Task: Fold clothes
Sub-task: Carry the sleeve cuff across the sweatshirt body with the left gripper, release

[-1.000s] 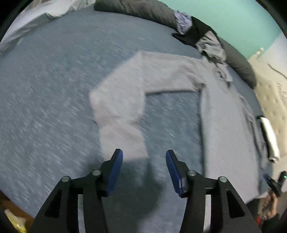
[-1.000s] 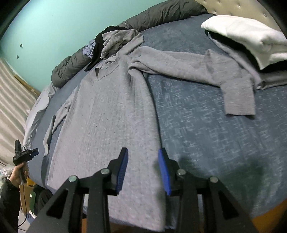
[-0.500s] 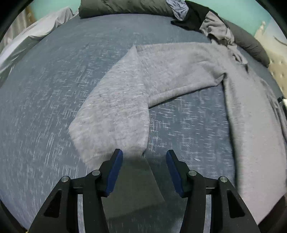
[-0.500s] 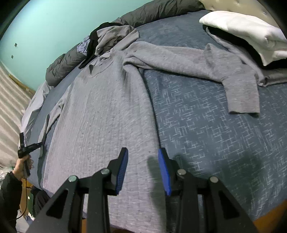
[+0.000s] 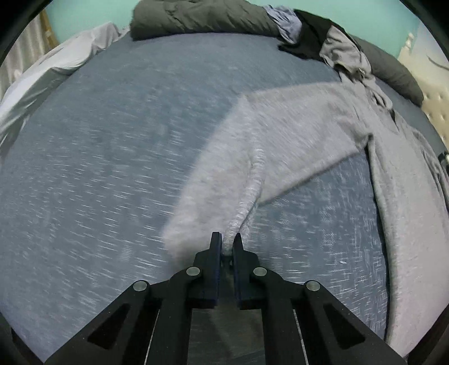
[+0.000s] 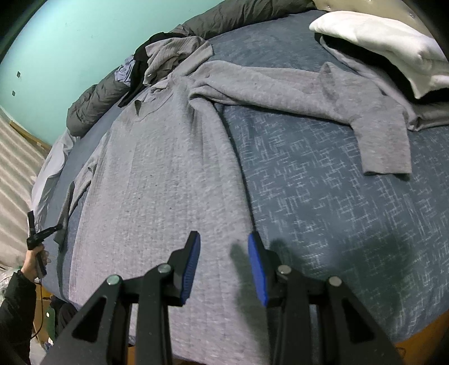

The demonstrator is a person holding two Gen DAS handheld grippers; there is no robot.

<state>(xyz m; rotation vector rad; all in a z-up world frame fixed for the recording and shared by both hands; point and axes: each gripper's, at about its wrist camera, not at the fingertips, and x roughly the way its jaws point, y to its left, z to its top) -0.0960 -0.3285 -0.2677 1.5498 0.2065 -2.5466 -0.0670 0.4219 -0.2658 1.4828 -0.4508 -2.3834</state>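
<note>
A grey long-sleeved shirt lies spread flat on a blue patterned bed. In the left wrist view my left gripper is shut on the cuff end of the shirt's sleeve, which bunches up between the pads and runs away to the upper right toward the shirt's body. In the right wrist view my right gripper is open and empty, hovering over the shirt's hem near its right side edge. The other sleeve lies stretched out to the right, its cuff flat on the bed.
A heap of dark and grey clothes and a dark duvet lie at the head of the bed. Folded white and grey garments are stacked at the right. White bedding lies at the left edge.
My left gripper has moved up to the sleeve's cuff and shut on it. My right gripper has stayed open over the hem, shifting only slightly.
</note>
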